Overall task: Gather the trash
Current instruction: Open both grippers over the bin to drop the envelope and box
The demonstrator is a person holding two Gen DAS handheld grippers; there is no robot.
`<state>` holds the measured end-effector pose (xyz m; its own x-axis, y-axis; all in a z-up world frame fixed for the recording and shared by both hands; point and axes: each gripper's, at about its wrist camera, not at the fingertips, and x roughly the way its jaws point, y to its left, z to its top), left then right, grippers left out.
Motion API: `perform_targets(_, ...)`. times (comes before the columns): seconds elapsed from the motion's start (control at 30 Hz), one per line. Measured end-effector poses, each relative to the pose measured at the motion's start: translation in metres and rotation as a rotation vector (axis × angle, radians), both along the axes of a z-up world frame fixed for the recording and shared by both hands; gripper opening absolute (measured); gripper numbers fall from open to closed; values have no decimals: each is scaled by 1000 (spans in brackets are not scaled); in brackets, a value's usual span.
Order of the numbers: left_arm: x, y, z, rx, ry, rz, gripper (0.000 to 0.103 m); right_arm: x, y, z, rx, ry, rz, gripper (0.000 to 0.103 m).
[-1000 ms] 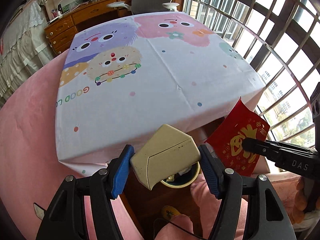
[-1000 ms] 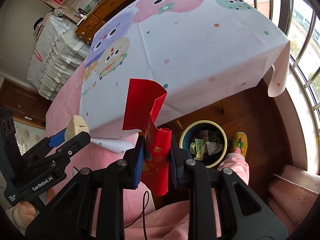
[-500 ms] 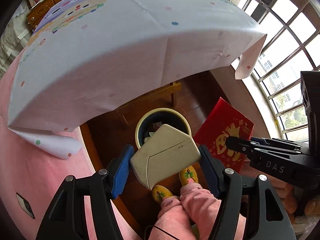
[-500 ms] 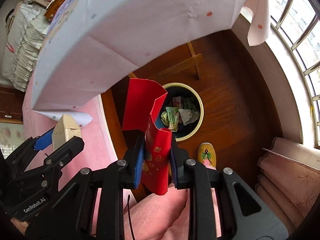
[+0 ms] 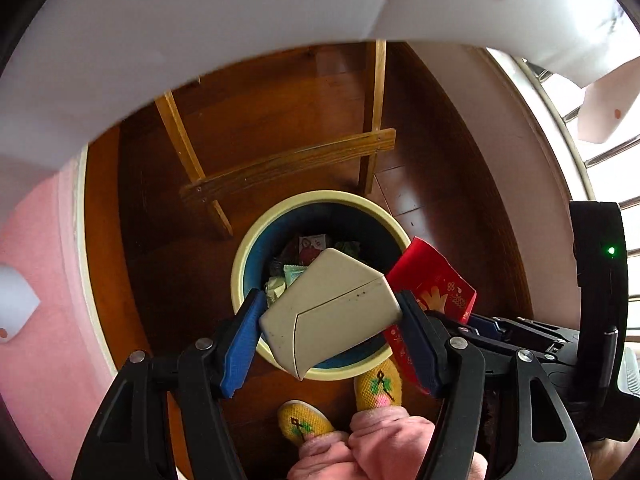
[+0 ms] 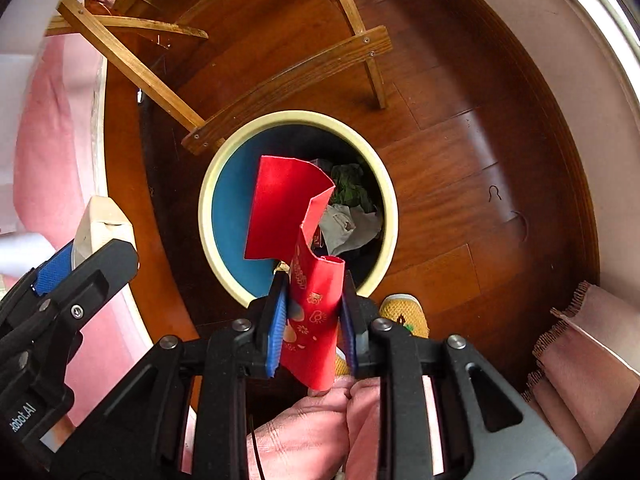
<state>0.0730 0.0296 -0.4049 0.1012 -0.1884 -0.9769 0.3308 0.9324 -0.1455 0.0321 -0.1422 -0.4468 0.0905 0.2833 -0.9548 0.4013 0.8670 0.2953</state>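
Note:
My left gripper (image 5: 330,330) is shut on a cream paper box (image 5: 332,312), held over the near rim of a round bin (image 5: 248,252) with a cream rim and blue inside. The bin (image 6: 208,200) stands on the wood floor and holds wrappers and crumpled paper (image 6: 348,220). My right gripper (image 6: 312,320) is shut on a bent red envelope (image 6: 288,204) that hangs above the bin's mouth. In the left wrist view the red envelope (image 5: 436,284) shows to the right of the box. In the right wrist view the cream box (image 6: 102,226) and the left gripper are at the left.
The white tablecloth (image 5: 200,32) hangs above, with wooden table legs and a crossbar (image 5: 288,164) just behind the bin. A person's yellow slippers (image 5: 304,420) and pink trouser legs stand at the bin's near side. A pink rug (image 6: 52,160) lies left, a window wall right.
Both grippers have dropped below the table edge and moved in over the bin, which now looks larger and centred. Each still holds its item.

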Motion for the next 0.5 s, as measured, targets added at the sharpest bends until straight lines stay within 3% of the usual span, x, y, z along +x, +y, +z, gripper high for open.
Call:
perform_targets(0.1, 3, 3, -23, 14, 14, 7, 71, 8, 2, -21, 37, -1, -1, 25)
perform_targets(0.2, 6, 12, -33, 30, 2, 29, 87, 11, 3, -35, 51, -7, -13, 37)
perform_targets(0.23, 8, 17, -34, 28, 5, 39, 91, 12, 3, -37, 58, -9, -20, 45)
perform_targets(0.33, 12, 27, -32, 38, -2, 63, 92, 19, 3, -44, 62, -30, -21, 50)
perform_targets(0.5, 8, 38, -12, 55, -18, 97, 92, 25, 8, -25, 42, -67, 14, 51)
